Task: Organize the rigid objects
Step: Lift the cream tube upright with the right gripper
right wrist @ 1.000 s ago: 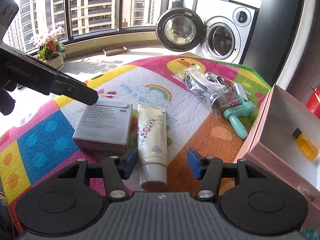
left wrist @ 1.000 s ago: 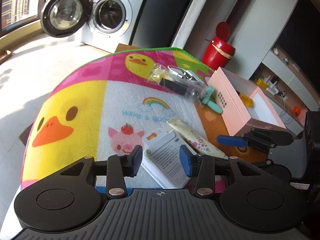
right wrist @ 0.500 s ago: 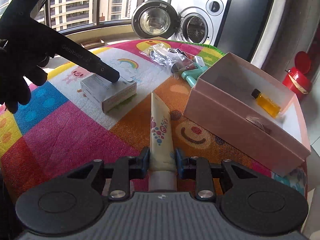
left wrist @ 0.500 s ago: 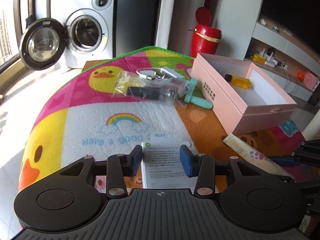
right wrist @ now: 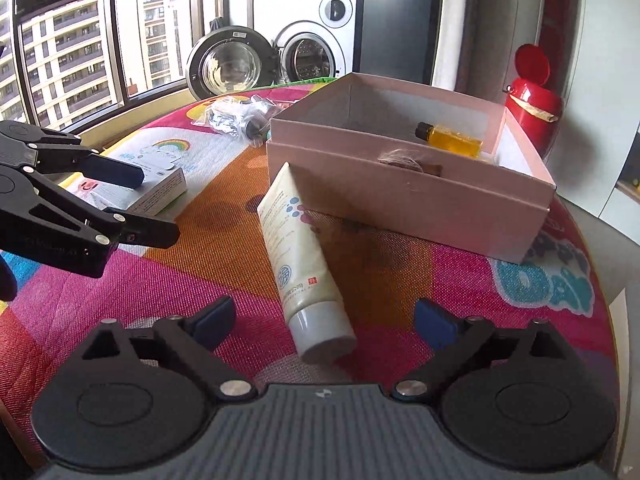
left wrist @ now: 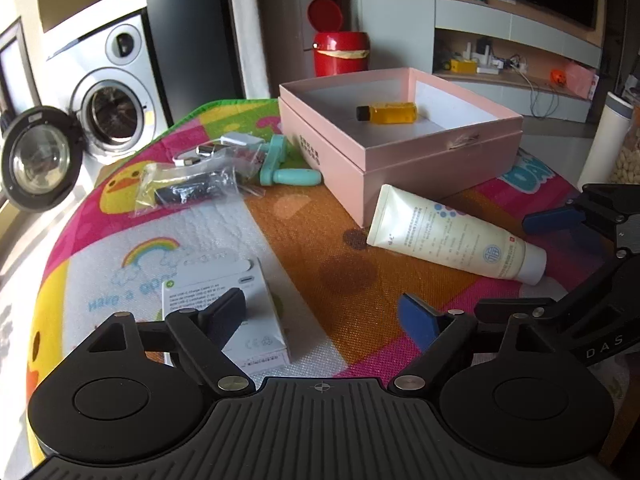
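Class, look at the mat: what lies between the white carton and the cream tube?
Nothing: only bare orange mat separates the white carton from the cream tube, seen in the left wrist view.

Sunlight is pouring in through the tall windows (right wrist: 76, 40), and apartment towers are standing pale beyond the glass. Against the far wall a silver washing machine (right wrist: 316, 36) is sitting with its round door (right wrist: 230, 62) swung wide open, the porthole catching the glare. A dark panel (right wrist: 396, 16) is rising beside it. A red bin (left wrist: 340, 54) is waiting with its lid (left wrist: 325, 11) flipped up near a white wall. Further right, grey shelving (left wrist: 516, 52) is holding small clutter and trailing cables. A bright cartoon mat (left wrist: 100, 240) is covering the round table.
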{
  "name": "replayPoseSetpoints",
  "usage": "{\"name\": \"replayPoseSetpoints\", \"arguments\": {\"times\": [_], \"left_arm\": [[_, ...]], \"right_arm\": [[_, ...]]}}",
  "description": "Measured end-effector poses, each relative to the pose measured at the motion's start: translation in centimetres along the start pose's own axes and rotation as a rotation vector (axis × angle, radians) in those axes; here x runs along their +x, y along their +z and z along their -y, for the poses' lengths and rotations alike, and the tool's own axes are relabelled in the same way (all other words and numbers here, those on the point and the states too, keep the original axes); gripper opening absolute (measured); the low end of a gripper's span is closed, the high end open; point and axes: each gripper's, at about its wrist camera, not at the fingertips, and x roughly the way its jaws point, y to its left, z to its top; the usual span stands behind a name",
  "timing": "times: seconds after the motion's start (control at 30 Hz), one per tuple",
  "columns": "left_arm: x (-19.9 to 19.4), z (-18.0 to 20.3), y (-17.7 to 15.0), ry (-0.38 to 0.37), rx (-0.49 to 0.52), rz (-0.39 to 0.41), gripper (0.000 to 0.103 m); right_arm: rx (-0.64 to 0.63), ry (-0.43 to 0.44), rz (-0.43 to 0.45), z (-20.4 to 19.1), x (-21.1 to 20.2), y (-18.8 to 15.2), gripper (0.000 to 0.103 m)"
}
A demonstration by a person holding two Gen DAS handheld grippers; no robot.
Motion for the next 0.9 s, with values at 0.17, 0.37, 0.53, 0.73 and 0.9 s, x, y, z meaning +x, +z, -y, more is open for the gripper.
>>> {"name": "replayPoseSetpoints", "arguments": {"times": [0.17, 0.37, 0.53, 0.73, 0.9], "left_arm": [[-2.2, -1.4, -0.3, 0.003, -0.128, 0.091, 0.081], [-2.2, -4.7, -0.8, 0.12, -0.212, 0.062, 0.08], [-0.3, -4.4, -1.3, 0.107, -0.207, 0.029, 0.08], [0.6, -4.1, -1.9, 0.1, -0.184, 0.059, 0.078], [0.3, -4.0, -2.2, 0.086, -0.157, 0.079, 0.075]], "right_arm": [[-0.012, 0.007, -0.001, -0.3, 0.3, -0.1, 0.103], [-0.013, 0.008, 0.001, -0.5, 0.3, -0.2, 0.103], [-0.023, 0.01, -0.001, -0.5, 0.3, -0.1, 0.103], [-0.116, 0.007, 0.048, -1.1, 0.4, 1.4, 0.091], [-0.149, 0.06, -0.008, -1.2, 2.2, 3.8, 0.06]]}}
